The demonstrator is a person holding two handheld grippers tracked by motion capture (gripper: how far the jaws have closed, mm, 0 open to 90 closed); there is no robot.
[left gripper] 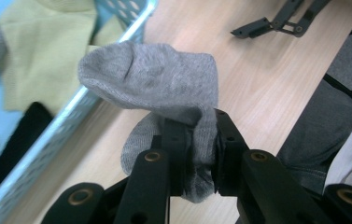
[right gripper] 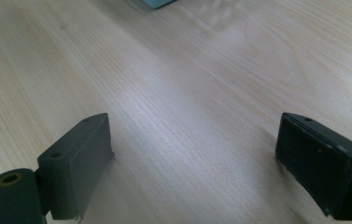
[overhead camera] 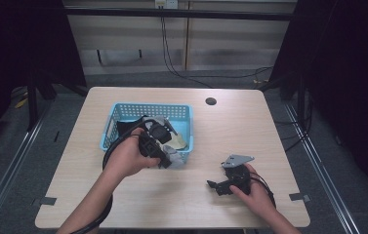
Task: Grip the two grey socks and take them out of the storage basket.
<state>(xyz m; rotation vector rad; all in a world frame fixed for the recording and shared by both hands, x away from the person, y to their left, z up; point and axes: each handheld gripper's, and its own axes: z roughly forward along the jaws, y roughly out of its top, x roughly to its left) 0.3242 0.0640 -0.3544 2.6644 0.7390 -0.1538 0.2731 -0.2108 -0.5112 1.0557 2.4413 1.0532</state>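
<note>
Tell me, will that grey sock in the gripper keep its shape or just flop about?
Probably flop: the grey sock folds over and droops around the left gripper, whose jaws pinch a bunched part. It looks light, since a small pinch carries it. The knit seems unlikely to slip, though loose ends may drag on the blue basket.

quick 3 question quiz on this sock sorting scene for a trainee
1. True or false: the left hand-held gripper is shut on a grey sock.
2. What colour is the basket?
3. The right hand-held gripper is: A) open above the bare table B) holding a sock C) inside the basket

Key: 1 true; 2 blue; 3 A
</note>
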